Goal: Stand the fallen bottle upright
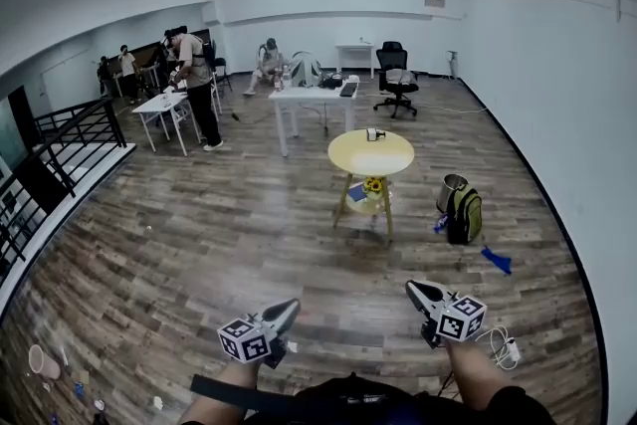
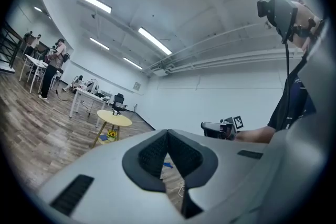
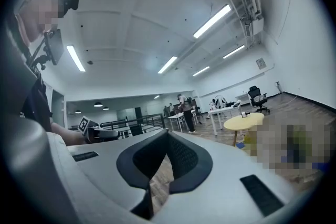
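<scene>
A round yellow table (image 1: 370,155) stands ahead on the wood floor, also seen in the left gripper view (image 2: 114,119) and the right gripper view (image 3: 244,121). On its top lies a small pale object (image 1: 374,134), too small to tell as a bottle. My left gripper (image 1: 291,308) is low in the head view, far short of the table, shut with nothing in it (image 2: 168,132). My right gripper (image 1: 411,288) is beside it, also shut and empty (image 3: 168,132). Each gripper shows in the other's view, the right gripper (image 2: 211,126) and the left gripper (image 3: 102,134).
A green backpack (image 1: 465,214) and a metal bin (image 1: 450,188) sit right of the table, with a blue scrap (image 1: 496,260) and a power strip (image 1: 506,346) nearer. Behind are a white desk (image 1: 314,98), an office chair (image 1: 396,75) and people (image 1: 195,85). A black railing (image 1: 60,154) runs along the left.
</scene>
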`<act>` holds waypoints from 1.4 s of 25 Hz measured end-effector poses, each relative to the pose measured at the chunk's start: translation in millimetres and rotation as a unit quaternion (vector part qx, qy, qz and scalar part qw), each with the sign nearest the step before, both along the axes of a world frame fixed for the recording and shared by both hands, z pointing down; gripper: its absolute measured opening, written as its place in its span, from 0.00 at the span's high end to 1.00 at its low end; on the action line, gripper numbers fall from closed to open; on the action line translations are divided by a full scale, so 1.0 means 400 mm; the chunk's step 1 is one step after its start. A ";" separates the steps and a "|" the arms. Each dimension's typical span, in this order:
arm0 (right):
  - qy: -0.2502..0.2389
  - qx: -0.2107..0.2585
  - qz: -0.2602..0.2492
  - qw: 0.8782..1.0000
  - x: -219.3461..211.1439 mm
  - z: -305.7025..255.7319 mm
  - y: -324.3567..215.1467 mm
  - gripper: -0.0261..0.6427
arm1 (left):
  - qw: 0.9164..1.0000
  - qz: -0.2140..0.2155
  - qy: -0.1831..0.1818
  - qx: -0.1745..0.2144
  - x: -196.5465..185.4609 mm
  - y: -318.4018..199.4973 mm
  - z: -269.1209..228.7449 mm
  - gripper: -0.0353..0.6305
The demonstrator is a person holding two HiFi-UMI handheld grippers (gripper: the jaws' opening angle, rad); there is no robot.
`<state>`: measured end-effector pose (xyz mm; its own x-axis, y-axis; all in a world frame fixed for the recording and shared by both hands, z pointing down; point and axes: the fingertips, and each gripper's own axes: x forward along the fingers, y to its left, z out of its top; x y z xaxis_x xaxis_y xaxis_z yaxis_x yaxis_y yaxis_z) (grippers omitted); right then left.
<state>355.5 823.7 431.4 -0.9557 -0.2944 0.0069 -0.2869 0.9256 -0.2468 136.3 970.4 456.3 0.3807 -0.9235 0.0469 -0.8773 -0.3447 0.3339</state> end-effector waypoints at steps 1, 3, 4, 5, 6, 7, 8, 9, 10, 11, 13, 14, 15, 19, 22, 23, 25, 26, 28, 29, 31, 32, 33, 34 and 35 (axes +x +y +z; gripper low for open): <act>0.000 0.001 0.001 1.000 0.021 -0.003 -0.046 0.97 | 1.000 -0.004 0.002 0.001 0.014 -0.046 0.001 0.93; 0.000 0.001 0.006 1.000 0.060 -0.004 -0.131 0.97 | 1.000 -0.006 0.002 0.000 0.041 -0.127 0.004 0.93; 0.000 0.000 0.009 1.000 0.077 -0.004 -0.170 0.97 | 1.000 -0.007 0.000 0.000 0.052 -0.162 0.006 0.93; -0.001 -0.002 0.013 1.000 0.091 -0.003 -0.207 0.97 | 1.000 -0.007 -0.001 -0.002 0.060 -0.194 0.006 0.92; -0.003 -0.004 0.016 1.000 0.102 -0.001 -0.240 0.97 | 1.000 -0.008 -0.002 -0.004 0.064 -0.222 0.007 0.93; -0.004 -0.007 0.019 1.000 0.108 0.001 -0.269 0.97 | 1.000 -0.008 -0.003 -0.006 0.064 -0.248 0.008 0.93; -0.004 -0.009 0.021 1.000 0.110 0.005 -0.295 0.97 | 1.000 -0.008 -0.003 -0.008 0.061 -0.272 0.009 0.93; -0.004 -0.011 0.023 1.000 0.109 0.009 -0.320 0.97 | 1.000 -0.007 -0.002 -0.009 0.056 -0.295 0.011 0.93; -0.003 -0.012 0.024 1.000 0.106 0.013 -0.345 0.97 | 1.000 -0.006 -0.001 -0.010 0.050 -0.320 0.014 0.93; -0.002 -0.013 0.027 1.000 0.101 0.018 -0.370 0.97 | 1.000 -0.005 0.002 -0.010 0.043 -0.345 0.018 0.93; -0.002 -0.016 0.032 0.999 0.087 0.028 -0.419 0.97 | 1.000 0.001 0.008 -0.010 0.028 -0.400 0.030 0.92; -0.001 -0.016 0.035 0.999 0.075 0.033 -0.443 0.97 | 1.000 0.005 0.010 -0.010 0.018 -0.429 0.036 0.93; 0.001 -0.016 0.037 0.999 0.060 0.038 -0.466 0.97 | 1.000 0.009 0.011 -0.008 0.004 -0.460 0.041 0.93; 0.012 -0.010 0.052 0.999 -0.042 0.036 -0.567 0.97 | 0.999 0.032 0.011 0.001 -0.107 -0.588 0.041 0.93; 0.012 -0.003 0.072 0.997 -0.145 0.019 -0.645 0.97 | 0.999 0.049 0.009 0.003 -0.233 -0.676 0.033 0.93; 0.010 -0.002 0.078 0.997 -0.183 0.013 -0.666 0.97 | 0.998 0.054 0.008 0.003 -0.278 -0.703 0.028 0.93; 0.009 0.000 0.090 0.996 -0.263 0.000 -0.709 0.97 | 0.998 0.068 0.003 0.005 -0.364 -0.758 0.010 0.92; 0.007 0.000 0.095 0.995 -0.303 -0.005 -0.734 0.97 | 0.997 0.076 -0.001 0.007 -0.404 -0.788 0.001 0.93; 0.002 -0.002 0.104 0.995 -0.381 -0.008 -0.790 0.97 | 0.996 0.092 -0.013 0.009 -0.475 -0.849 -0.009 0.93; 0.001 -0.004 0.105 0.994 -0.419 -0.004 -0.815 0.97 | 0.995 0.098 -0.018 0.009 -0.505 -0.877 -0.008 0.93; 0.005 -0.008 0.099 0.995 -0.491 0.010 -0.855 0.97 | 0.994 0.104 -0.021 0.006 -0.555 -0.926 -0.001 0.92; 0.008 -0.010 0.096 0.995 -0.522 0.015 -0.874 0.97 | 0.994 0.105 -0.017 0.005 -0.576 -0.950 0.002 0.93; 0.009 -0.010 0.094 0.995 -0.546 0.019 -0.896 0.97 | 0.994 0.106 -0.012 0.005 -0.593 -0.975 0.004 0.92; 0.009 -0.011 0.094 0.995 -0.566 0.020 -0.922 0.97 | 0.994 0.108 -0.007 0.005 -0.606 -1.001 0.006 0.93; 0.009 -0.011 0.094 0.996 -0.582 0.021 -0.951 0.97 | 0.994 0.110 -0.005 0.004 -0.616 -1.028 0.008 0.93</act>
